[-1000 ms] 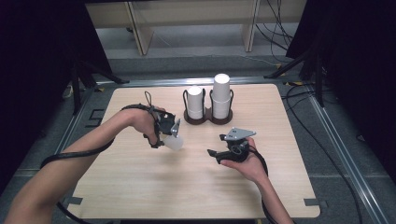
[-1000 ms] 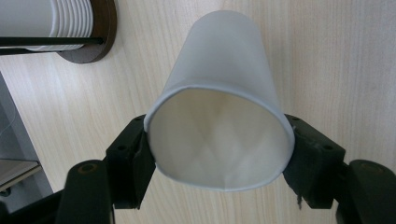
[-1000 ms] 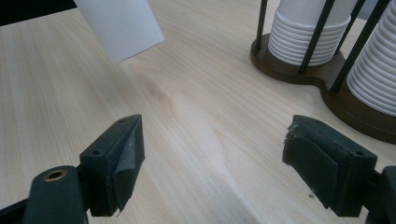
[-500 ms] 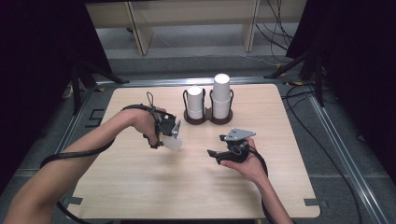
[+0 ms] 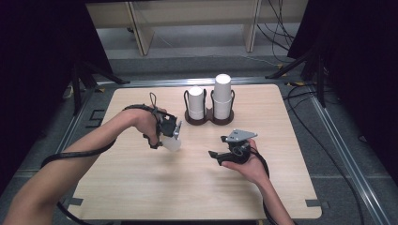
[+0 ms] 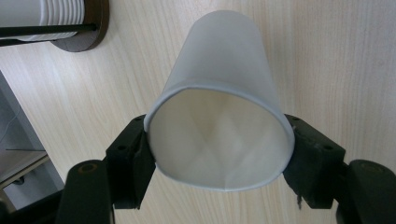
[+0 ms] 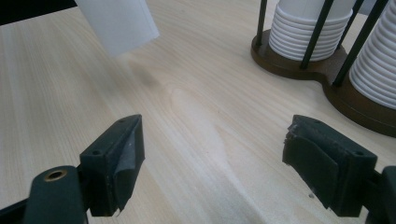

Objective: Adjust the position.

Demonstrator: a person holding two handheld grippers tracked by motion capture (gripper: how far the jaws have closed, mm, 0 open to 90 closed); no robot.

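One paper cup (image 6: 219, 116), base hidden, probably above the table (image 6: 336, 56).

Counter (image 5: 141, 187) is looking like pale matt wood grain; the cup (image 6: 224, 112) is showing smooth, matt white paper.

Left gripper (image 5: 172, 136) jaws clamped, right gripper (image 5: 217, 155) jaws apart

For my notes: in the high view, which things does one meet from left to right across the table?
Left tool holding a paper cup → short cup stack → tall cup stack → right tool.
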